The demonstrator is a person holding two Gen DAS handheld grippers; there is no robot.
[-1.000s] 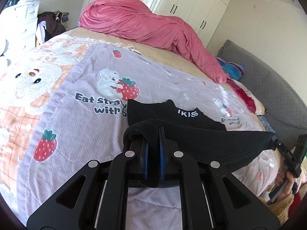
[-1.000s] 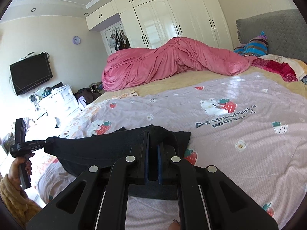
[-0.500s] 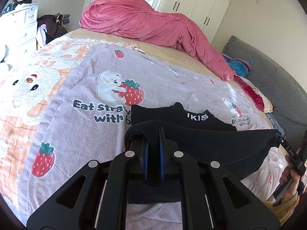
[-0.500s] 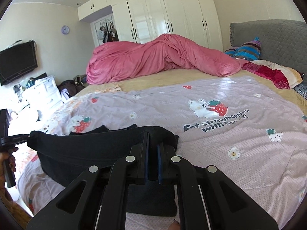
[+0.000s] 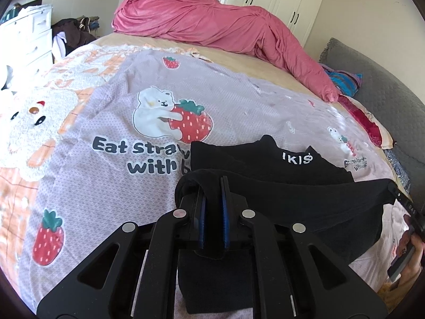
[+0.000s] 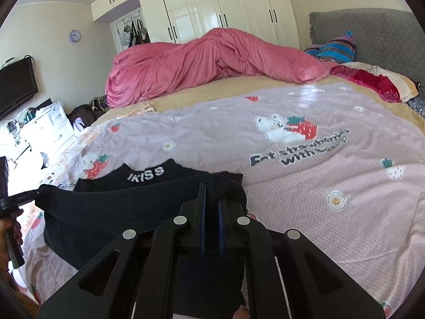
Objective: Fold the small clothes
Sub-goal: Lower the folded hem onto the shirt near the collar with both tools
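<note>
On quilted bedspread (image 5: 111,122) (dimpled): soft black garment (image 5: 305,194)

The garment (image 5: 292,194) is black, with white letters on its band. Under it lies a pale lilac blanket (image 5: 111,111) with a fine dotted weave, printed with white bears, red strawberries with green tops, small white flowers and dark grey lettering — beside it a cream and orange blanket (image 5: 29,122) with a fluffy white bear face. The heaped duvet (image 6: 212,61) is plain rose pink. The gripper fingers (image 5: 202,218) are black with blue pads — wardrobe doors (image 6: 225,8) glossy cream-white, headboard (image 6: 372,34) grey quilted.
</note>
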